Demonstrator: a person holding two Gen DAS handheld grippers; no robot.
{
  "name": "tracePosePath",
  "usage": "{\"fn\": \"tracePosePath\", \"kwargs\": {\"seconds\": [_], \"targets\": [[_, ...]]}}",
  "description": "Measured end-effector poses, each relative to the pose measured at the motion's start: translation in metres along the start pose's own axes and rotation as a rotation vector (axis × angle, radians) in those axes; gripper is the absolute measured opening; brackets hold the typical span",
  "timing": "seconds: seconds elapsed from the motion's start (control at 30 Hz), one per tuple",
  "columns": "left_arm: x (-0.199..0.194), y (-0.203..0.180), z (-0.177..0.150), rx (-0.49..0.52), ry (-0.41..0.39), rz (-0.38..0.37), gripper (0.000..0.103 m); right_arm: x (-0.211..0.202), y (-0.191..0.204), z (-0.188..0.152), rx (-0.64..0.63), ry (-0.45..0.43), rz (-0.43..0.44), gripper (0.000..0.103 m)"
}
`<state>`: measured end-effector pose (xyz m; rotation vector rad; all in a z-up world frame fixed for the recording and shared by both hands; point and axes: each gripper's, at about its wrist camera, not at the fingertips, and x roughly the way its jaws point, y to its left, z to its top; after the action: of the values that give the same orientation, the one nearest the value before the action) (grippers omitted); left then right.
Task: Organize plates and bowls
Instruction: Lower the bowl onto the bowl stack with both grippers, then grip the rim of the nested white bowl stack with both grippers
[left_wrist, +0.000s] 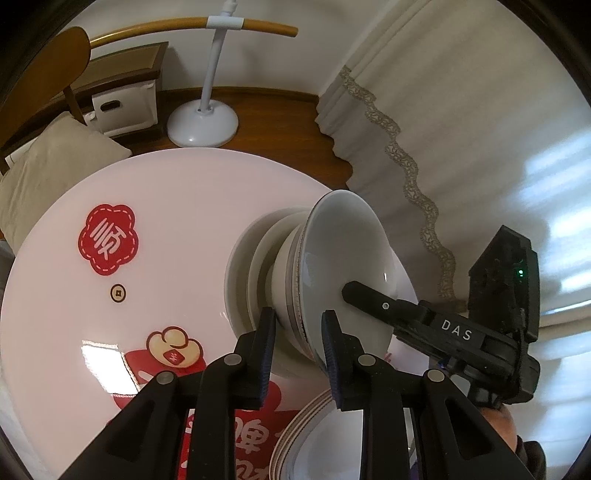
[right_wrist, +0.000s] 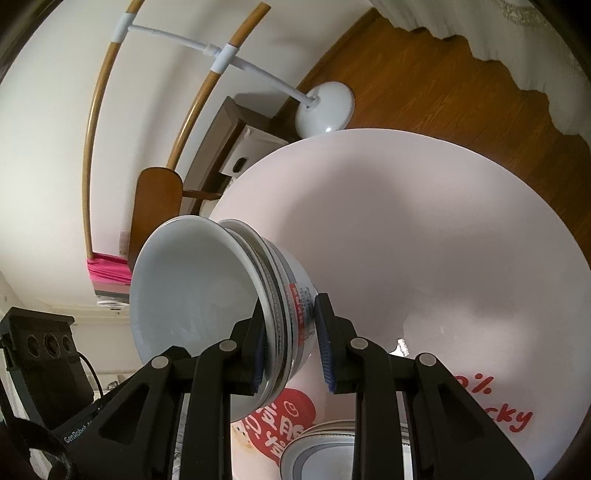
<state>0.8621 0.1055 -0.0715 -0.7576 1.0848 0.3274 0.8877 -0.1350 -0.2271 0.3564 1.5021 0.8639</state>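
Observation:
A stack of several nested white bowls (left_wrist: 347, 251) (right_wrist: 192, 280) stands on two white plates (left_wrist: 240, 273) at the right side of the round white table (left_wrist: 166, 206) (right_wrist: 443, 240). My left gripper (left_wrist: 299, 314) is shut on the stack's near rim, one finger outside and one inside the top bowl. My right gripper (right_wrist: 290, 308) is shut on the rim at another spot. In the left wrist view one of its fingers (left_wrist: 354, 291) reaches into the top bowl. I cannot tell whether the stack rests on the plates or hangs just above them.
More grey-rimmed dishes (left_wrist: 306, 439) (right_wrist: 317, 454) sit at the table's near edge, below the grippers. Beyond the table are a white lamp base (left_wrist: 201, 125) (right_wrist: 325, 107), a wooden chair with a cushion (left_wrist: 48, 173), a low cabinet (left_wrist: 125, 74) and a curtain (left_wrist: 443, 129).

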Motion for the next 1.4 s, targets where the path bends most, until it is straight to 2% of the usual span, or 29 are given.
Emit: {"fn": "tracePosePath", "kwargs": {"seconds": [0.43, 0.53, 0.7, 0.87, 1.4], "targets": [[-0.010, 0.006, -0.008, -0.040, -0.004, -0.046, 0.025, 0.003, -0.003, 0.003, 0.018, 0.008, 0.030, 0.024], [-0.013, 0.010, -0.011, -0.054, -0.003, -0.019, 0.042, 0.003, -0.003, 0.003, 0.016, 0.005, 0.024, 0.023], [-0.015, 0.015, -0.016, -0.067, -0.007, -0.024, 0.044, 0.003, 0.001, 0.002, 0.012, 0.003, 0.018, 0.023], [-0.015, 0.019, -0.014, -0.075, -0.019, -0.007, 0.051, 0.004, 0.005, 0.000, 0.011, -0.001, 0.002, 0.023], [0.001, 0.033, 0.006, -0.083, -0.009, 0.039, 0.050, 0.009, 0.042, -0.005, -0.053, -0.013, -0.159, 0.026]]}}
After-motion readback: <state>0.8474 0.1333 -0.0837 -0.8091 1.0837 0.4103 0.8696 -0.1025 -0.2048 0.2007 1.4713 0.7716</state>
